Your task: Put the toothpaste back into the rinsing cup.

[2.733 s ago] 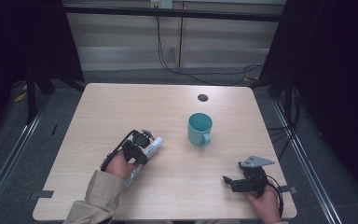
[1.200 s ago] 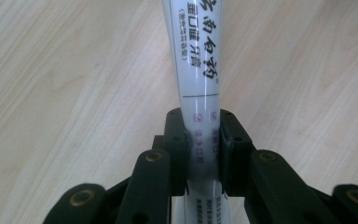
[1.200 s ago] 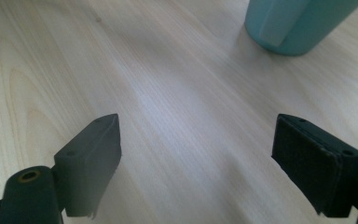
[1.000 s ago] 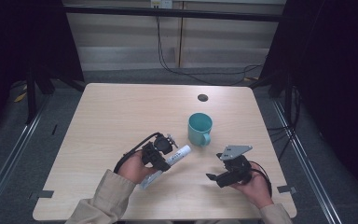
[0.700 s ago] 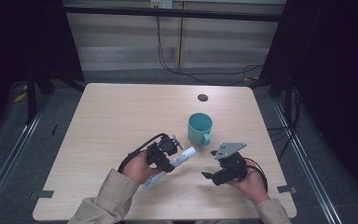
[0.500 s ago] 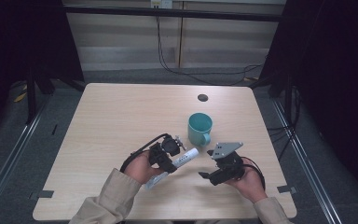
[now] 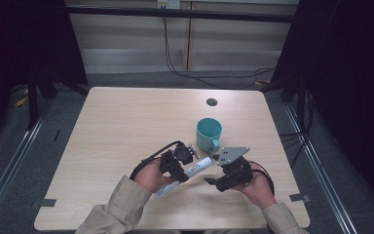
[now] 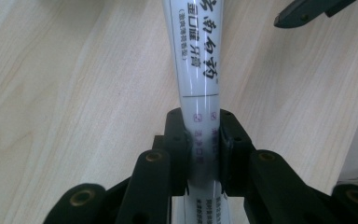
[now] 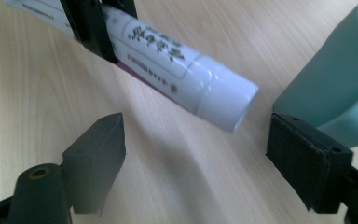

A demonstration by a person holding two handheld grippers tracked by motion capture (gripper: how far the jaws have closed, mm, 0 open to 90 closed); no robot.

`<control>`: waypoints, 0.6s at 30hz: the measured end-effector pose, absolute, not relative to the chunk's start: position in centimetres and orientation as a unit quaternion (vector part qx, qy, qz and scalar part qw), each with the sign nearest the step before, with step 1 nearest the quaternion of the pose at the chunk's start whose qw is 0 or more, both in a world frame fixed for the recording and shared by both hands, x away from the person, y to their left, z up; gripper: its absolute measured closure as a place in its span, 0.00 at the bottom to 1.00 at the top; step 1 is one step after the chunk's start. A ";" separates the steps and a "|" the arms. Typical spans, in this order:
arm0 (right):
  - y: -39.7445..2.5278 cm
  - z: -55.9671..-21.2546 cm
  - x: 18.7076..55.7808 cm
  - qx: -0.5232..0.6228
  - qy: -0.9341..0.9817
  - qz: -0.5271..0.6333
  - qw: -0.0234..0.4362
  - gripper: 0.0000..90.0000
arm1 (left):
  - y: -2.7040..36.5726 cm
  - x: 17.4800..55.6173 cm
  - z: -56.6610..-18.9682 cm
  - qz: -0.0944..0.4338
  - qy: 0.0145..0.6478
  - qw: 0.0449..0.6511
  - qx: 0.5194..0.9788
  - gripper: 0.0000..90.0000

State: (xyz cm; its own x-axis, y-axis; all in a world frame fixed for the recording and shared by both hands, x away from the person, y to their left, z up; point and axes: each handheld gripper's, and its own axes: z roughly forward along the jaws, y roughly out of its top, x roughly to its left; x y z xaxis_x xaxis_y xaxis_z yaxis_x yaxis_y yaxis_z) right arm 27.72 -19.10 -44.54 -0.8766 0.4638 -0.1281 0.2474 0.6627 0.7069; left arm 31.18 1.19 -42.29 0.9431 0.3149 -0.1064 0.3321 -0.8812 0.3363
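Left claw (image 8: 200,140) clamping tube (image 8: 193,70), right claw (image 9: 214,168) agape

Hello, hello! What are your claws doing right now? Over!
Left gripper shut on tube. Right gripper open, facing its cap. Mug close beside.

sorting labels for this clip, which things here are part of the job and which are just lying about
In the job:
white tube, clamped in the left gripper
right gripper, open near its cap end

Lying about:
teal mug
dark round spot on the table
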 end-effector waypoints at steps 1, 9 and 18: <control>-18.9 -44.3 27.8 0.193 0.899 0.361 0.155 0.21 | 1.0 31.1 -42.2 -0.023 0.158 0.178 0.971 0.85; -18.6 -44.2 27.8 0.184 0.899 0.367 0.152 0.22 | 0.7 30.9 -42.1 -0.031 0.147 0.186 0.971 0.85; -18.2 -44.4 27.8 0.166 0.906 0.361 0.145 0.28 | 0.1 30.7 -42.0 -0.042 0.134 0.193 0.971 0.85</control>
